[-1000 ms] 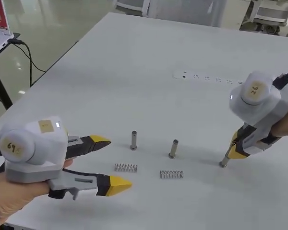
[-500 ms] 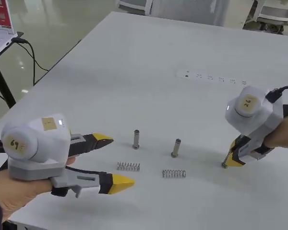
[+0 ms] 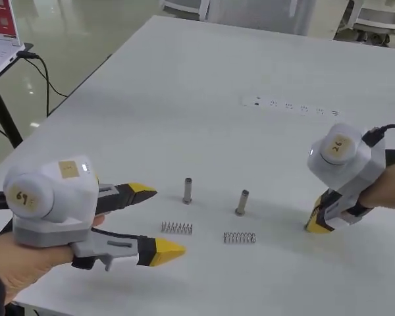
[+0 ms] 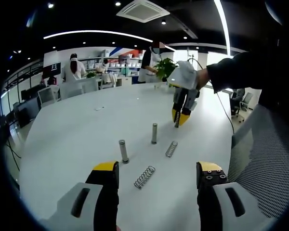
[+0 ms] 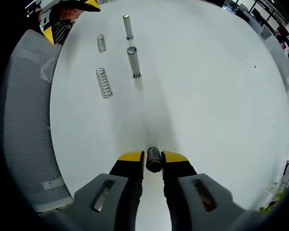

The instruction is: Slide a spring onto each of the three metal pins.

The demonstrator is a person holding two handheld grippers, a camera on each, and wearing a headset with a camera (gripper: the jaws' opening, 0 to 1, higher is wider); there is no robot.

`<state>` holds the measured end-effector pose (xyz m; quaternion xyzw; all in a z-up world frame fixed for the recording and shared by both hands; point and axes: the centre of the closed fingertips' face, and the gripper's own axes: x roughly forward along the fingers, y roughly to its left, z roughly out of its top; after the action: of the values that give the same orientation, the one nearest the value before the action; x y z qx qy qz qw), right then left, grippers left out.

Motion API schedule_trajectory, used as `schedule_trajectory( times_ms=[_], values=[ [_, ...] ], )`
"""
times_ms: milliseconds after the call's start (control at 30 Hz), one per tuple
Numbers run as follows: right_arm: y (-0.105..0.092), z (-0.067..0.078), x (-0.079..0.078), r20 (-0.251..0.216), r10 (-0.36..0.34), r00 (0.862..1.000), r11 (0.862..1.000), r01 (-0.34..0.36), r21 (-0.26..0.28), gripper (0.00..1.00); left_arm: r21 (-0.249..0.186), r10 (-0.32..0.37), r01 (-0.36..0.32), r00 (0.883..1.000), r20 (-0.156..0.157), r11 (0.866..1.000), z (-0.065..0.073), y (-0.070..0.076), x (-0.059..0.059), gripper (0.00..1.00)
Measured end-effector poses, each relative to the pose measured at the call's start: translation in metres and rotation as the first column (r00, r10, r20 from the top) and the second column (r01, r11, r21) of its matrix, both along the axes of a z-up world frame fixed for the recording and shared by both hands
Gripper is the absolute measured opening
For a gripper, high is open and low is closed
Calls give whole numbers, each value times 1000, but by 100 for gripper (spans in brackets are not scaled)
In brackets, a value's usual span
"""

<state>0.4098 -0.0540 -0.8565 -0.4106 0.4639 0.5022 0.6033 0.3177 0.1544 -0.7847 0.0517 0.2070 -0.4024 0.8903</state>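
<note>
Two steel pins stand bare in the head view, the left pin (image 3: 187, 190) and the middle pin (image 3: 241, 202). Each has a loose coil lying on the white bench (image 3: 204, 99) just in front of it: the left spring (image 3: 176, 228) and the right spring (image 3: 239, 237). The left gripper (image 3: 155, 220) hovers near the left spring, jaws spread wide and holding nothing. The right gripper (image 3: 318, 225) points down at the bench well to the right, and its tips hide what lies under them.

Left gripper view: own jaws spread on open air. Ahead lie the left spring (image 4: 144, 176) and left pin (image 4: 123, 150), and beyond them the right spring (image 4: 171, 148) and middle pin (image 4: 154, 133). The right gripper (image 4: 179, 118) stands tip-down at the far end of the row.

Right gripper view: jaws pinched on the held spring (image 5: 154, 155), seen end-on. The dark round core inside the coil is probably the third pin (image 5: 154, 166), though the angle does not settle this.

Step in hand, as judged: seating the first spring on the third pin. To do it well, keep the coil's axis in line with the upright pin and press straight down without tipping the pin. Release only once the coil sits at the base. Two springs remain to be fitted.
</note>
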Motion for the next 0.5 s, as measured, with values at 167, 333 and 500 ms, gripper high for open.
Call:
schedule_trajectory(
  times_ms=[167,333,500],
  values=[
    [0,1,2,5,-2,1000,1000,2,11,19,2,2,-2,1000,-1,1000,-1,1,0,64],
    [2,4,2,12,8,1000,1000,-8,24,23,-1,2,-2,1000,4,1000,1,0,1,64],
    [8,14,1,38,32,999,999,-33,33,26,2,-1,1,1000,5,1000,1,-1,1,63]
  ],
)
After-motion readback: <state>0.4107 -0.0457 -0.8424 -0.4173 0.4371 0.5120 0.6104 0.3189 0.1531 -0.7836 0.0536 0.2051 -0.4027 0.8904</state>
